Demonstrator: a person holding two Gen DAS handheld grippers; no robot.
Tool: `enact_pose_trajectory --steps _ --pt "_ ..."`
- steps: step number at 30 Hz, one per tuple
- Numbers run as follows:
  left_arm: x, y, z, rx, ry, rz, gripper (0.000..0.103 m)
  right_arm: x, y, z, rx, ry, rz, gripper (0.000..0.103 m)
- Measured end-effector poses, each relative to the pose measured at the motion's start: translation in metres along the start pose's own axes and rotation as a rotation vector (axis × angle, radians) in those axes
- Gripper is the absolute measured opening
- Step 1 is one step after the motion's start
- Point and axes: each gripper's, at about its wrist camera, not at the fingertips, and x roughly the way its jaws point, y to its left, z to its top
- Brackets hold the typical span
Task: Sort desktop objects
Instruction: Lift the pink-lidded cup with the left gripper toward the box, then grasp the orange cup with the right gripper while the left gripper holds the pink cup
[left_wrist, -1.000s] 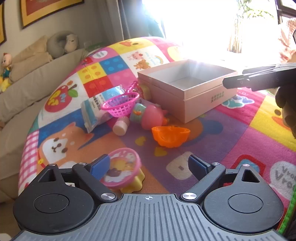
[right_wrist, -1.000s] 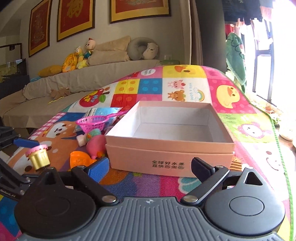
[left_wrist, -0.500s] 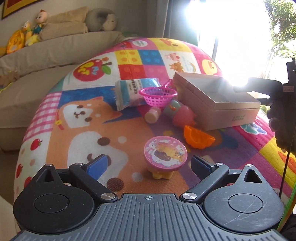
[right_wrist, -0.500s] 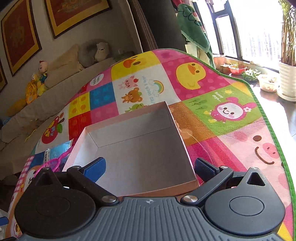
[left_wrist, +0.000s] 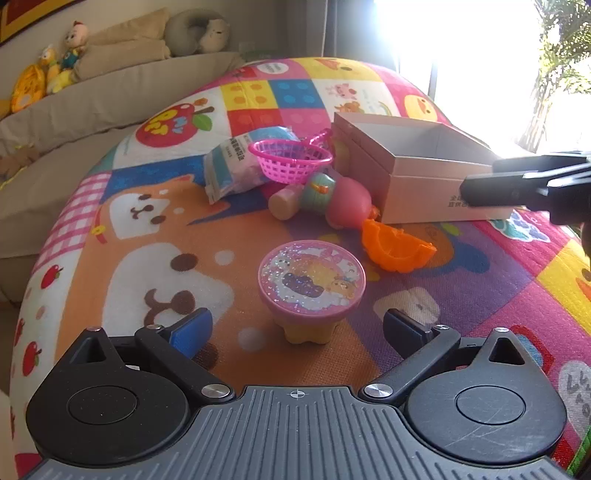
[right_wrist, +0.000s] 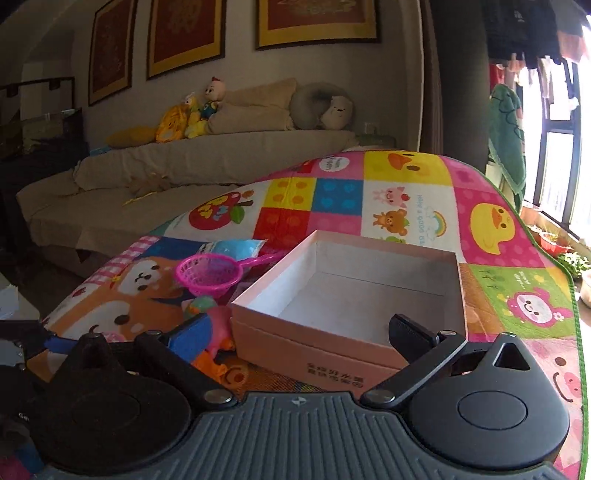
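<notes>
My left gripper (left_wrist: 297, 326) is open, and a pink-lidded toy cup on a yellow base (left_wrist: 311, 286) stands upright on the mat just ahead, between its fingers. Beyond lie an orange toy piece (left_wrist: 397, 251), a pink and green toy bottle (left_wrist: 332, 199), a pink basket (left_wrist: 290, 160) and a blue-white packet (left_wrist: 236, 166). An open pink box (left_wrist: 417, 170) stands at the right. My right gripper (right_wrist: 299, 330) is open and empty, above the near edge of the box (right_wrist: 351, 295); the basket (right_wrist: 208, 275) shows left of it.
A colourful play mat (left_wrist: 155, 236) covers the table. A beige sofa (right_wrist: 166, 184) with plush toys stands behind. The right gripper's body (left_wrist: 528, 184) shows at the right edge of the left wrist view. Bright windows lie to the right.
My left gripper has moved closer to the pink-lidded cup, which now sits between its open fingers. My right gripper has swung and tilted, from looking down into the box to facing the sofa.
</notes>
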Motion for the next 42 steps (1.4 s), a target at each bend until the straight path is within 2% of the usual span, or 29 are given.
enact_pose_trajectory --steps 2,7,12,15,22,28,32,37,42 --pt "0.001 0.000 -0.002 0.001 0.000 -0.002 0.102 0.017 0.016 -0.005 -0.007 0.073 0.067 0.084" --pt "0.001 -0.002 -0.002 0.018 -0.010 -0.011 0.102 0.053 0.033 -0.008 0.038 0.155 0.108 0.081" --pt "0.000 -0.001 -0.002 0.010 -0.015 -0.016 0.102 0.067 0.034 -0.011 0.059 0.226 0.125 0.059" --pt "-0.001 -0.001 -0.001 0.007 -0.018 -0.008 0.102 0.063 0.030 -0.013 0.061 0.232 0.119 0.044" --pt "0.004 -0.005 0.010 -0.036 -0.027 -0.009 0.102 0.032 0.021 -0.017 0.037 0.189 0.060 0.044" --pt "0.008 -0.015 0.012 -0.010 -0.026 -0.015 0.102 0.006 0.015 -0.034 -0.035 0.185 -0.033 0.044" --pt "0.010 -0.016 0.010 -0.007 -0.018 -0.015 0.102 -0.003 0.010 -0.046 -0.036 0.195 -0.055 0.044" --pt "0.011 -0.017 0.008 -0.003 -0.015 -0.016 0.102 -0.001 0.005 -0.052 -0.003 0.195 -0.063 0.056" --pt "0.010 -0.017 0.008 -0.010 -0.018 -0.008 0.102 0.008 0.002 -0.053 0.042 0.198 -0.059 0.058"
